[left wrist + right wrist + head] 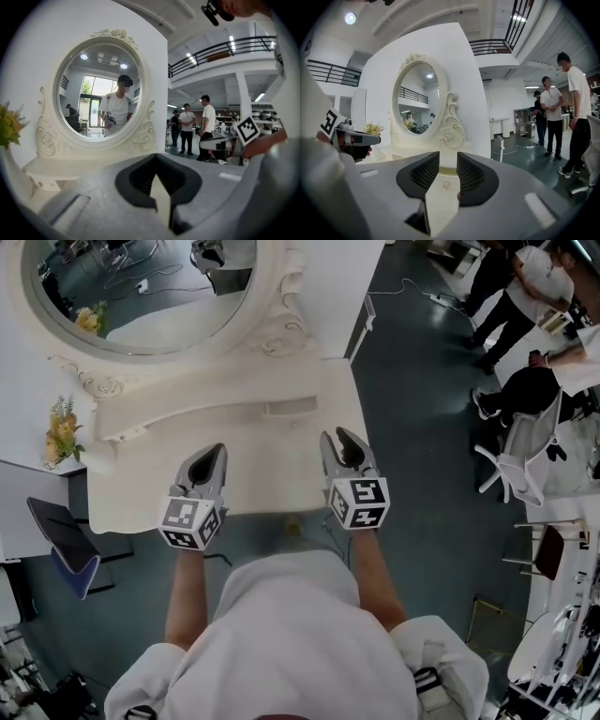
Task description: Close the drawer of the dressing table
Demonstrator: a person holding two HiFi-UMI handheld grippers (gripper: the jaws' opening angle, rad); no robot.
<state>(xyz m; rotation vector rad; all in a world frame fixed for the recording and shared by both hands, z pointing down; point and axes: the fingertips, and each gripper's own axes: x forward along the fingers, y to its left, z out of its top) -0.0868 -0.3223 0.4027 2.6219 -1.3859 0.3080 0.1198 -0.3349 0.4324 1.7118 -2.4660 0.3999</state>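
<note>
The left tongs (212, 456) are pressed together at the tips and empty. The right tongs (339, 441) are kept narrowly apart and empty. Both are held over the white bench (253, 470). Its small drawer (291, 407) is seen at eleven o'clock from the right tongs.

Cream dressing table (272, 457), left gripper (214, 456) and right gripper (336, 440) side by side over its front edge, mirror (141, 296) beyond

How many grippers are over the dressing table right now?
2: the left gripper, shut, over the dressing table's front left; the right gripper, open and empty, over its front right.
</note>
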